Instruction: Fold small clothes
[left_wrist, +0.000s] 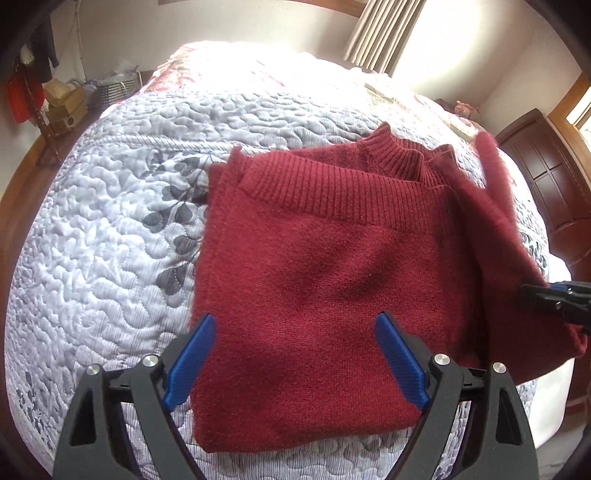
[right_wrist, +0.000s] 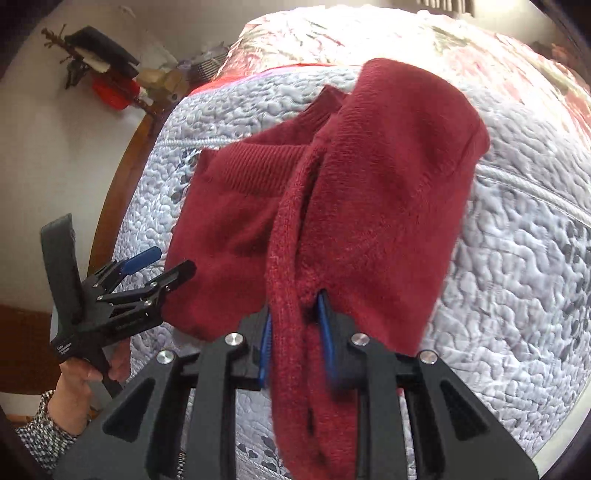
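Note:
A dark red knitted sweater (left_wrist: 325, 266) lies partly folded on the quilted bed (left_wrist: 96, 229), its ribbed hem turned up toward the collar. My left gripper (left_wrist: 295, 354) hovers open over the sweater's near edge, blue pads wide apart, holding nothing. My right gripper (right_wrist: 295, 332) is shut on the sweater's right side (right_wrist: 376, 206), which hangs lifted above the bed in a thick fold. In the left wrist view the right gripper (left_wrist: 554, 299) shows at the right edge, with the raised cloth draped over it. The left gripper (right_wrist: 159, 269) appears at the left of the right wrist view, held by a hand (right_wrist: 77, 384).
The grey-white quilt (right_wrist: 509, 258) covers the bed, with a floral red cover (left_wrist: 236, 74) farther back. A wooden bed frame (right_wrist: 122, 177) runs along the left. Boxes and a basket (left_wrist: 92, 92) stand by the wall, and a dark wooden door (left_wrist: 546, 173) is at right.

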